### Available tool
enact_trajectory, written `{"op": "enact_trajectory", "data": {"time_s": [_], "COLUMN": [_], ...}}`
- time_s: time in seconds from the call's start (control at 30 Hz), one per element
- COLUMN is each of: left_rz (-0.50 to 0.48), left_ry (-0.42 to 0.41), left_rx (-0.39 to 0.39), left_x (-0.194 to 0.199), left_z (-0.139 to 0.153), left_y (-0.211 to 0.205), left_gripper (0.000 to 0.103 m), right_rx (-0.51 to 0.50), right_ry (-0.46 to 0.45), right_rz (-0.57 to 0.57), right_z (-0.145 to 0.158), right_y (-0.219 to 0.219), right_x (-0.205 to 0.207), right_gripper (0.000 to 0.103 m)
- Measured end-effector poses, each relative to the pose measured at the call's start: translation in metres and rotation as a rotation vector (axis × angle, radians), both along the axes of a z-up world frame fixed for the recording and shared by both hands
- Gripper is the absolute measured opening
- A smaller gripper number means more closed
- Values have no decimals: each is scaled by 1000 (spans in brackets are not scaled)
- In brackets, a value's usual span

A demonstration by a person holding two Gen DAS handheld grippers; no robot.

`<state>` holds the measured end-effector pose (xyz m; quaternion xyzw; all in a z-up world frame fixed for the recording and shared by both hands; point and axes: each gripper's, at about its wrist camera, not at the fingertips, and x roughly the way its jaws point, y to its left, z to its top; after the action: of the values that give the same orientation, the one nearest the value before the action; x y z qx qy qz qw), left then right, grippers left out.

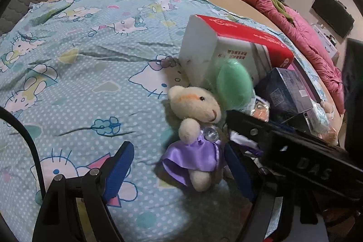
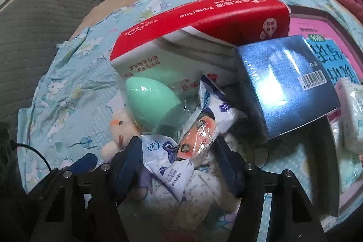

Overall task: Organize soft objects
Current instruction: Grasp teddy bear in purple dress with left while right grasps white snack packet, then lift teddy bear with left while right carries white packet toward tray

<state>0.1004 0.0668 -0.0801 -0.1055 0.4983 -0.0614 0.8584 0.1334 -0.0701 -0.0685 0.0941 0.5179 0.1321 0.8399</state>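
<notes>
Cream plush and purple satin mark the small bear (image 1: pixel 199 128), which lies on the cartoon-cat bedsheet (image 1: pixel 79 60) at the left edge of a heap of clutter, its head just beside a mint-green egg-shaped sponge (image 1: pixel 233 85) that leans against the red-and-white carton (image 1: pixel 217 47). The left gripper (image 1: pixel 179 171) stands wide, its blue fingers on either side of the bear's skirt and legs without visibly pressing them, so the step in hand looks like the approach to a pick of this soft toy. The right gripper (image 2: pixel 179 165) is also spread, straddling a white-and-blue sachet (image 2: pixel 165 165) and a clear-wrapped orange item (image 2: pixel 195 137) that lie on a pale floral packet; it grips nothing that can be seen. A shiny blue box (image 2: pixel 285 85) sits to the right, resting against the carton. Next, the left tongs would likely need to settle a little lower around the bear's body and close gently, then lift it left, away from the sponge and carton, without dragging the sheet.
</notes>
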Motion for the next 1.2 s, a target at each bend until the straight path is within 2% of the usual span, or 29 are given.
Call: {"op": "enact_trajectory", "data": {"time_s": [0.1,0.13,0.17,0.2,0.27,0.4,0.53,0.7,0.83,1.07,1.13,1.2], "left_rz": [6,7,7,5,3,-3,-17,-33,-56,-53,-46,-42], "left_ry": [-1,-5,-8,-9,-12,-25,-28,-28,-43,-53,-52,-52], "left_rx": [-11,-14,-16,-20,-22,-7,-27,-96,-65,-34,-36,-37], "left_x": [2,3,3,4,7,10,13,15,13,4,0,-1], "left_z": [-2,-2,-3,-3,-5,-7,-9,-9,-7,-2,-1,0], "left_y": [2,2,2,2,2,-2,-4,-2,-8,-9,-7,-6], "left_gripper": [81,81,81,81,80,72,63,37,34,33,33,33], "right_rx": [46,67,63,72,82,94,109,99,15,-87,-86,-92], "right_ry": [-4,-5,-3,1,6,0,-11,-34,-73,-108,-109,-103], "right_rz": [4,9,9,13,30,57,87,130,188,202,187,165], "right_z": [0,0,0,1,1,2,10,24,28,16,13,10], "right_y": [-10,-15,-18,-21,-28,-31,-34,-48,-47,-39,-39,-38], "right_x": [-1,-2,-2,-3,-4,-7,-16,-34,-46,-42,-37,-31], "right_gripper": [55,49,32,29,29,28,28,26,25,27,38,39]}}
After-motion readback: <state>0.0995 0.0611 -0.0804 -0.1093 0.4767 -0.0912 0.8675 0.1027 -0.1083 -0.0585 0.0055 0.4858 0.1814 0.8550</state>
